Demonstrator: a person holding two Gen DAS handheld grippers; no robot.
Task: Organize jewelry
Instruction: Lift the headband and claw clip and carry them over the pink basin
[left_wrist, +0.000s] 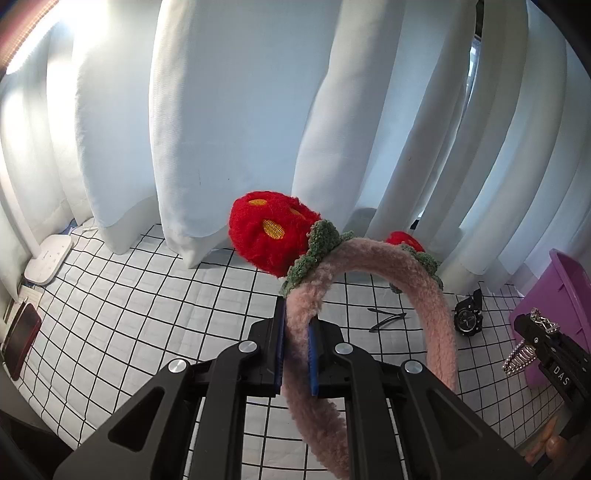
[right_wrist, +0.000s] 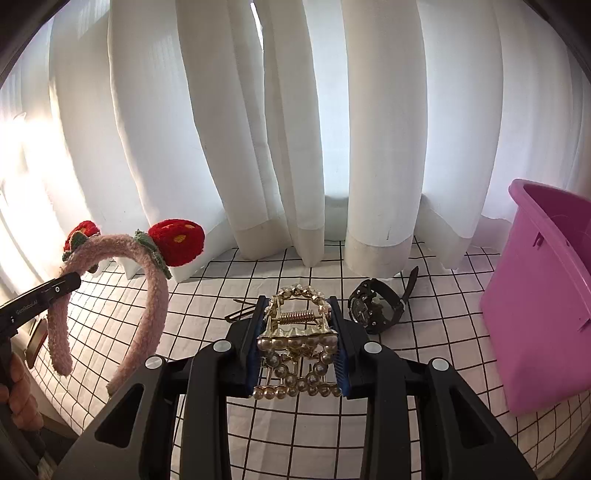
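Pinched in the right gripper (right_wrist: 298, 332), a gold pearl-studded claw clip (right_wrist: 297, 347) hangs off the cloth; the left gripper (left_wrist: 297, 347) squeezes a fluffy pink strawberry headband (left_wrist: 424, 295). Beyond them, black wristwatch (right_wrist: 373, 306) and dark hairpin (right_wrist: 242, 312) remain outside the purple plastic bin (right_wrist: 535, 295) to the right.
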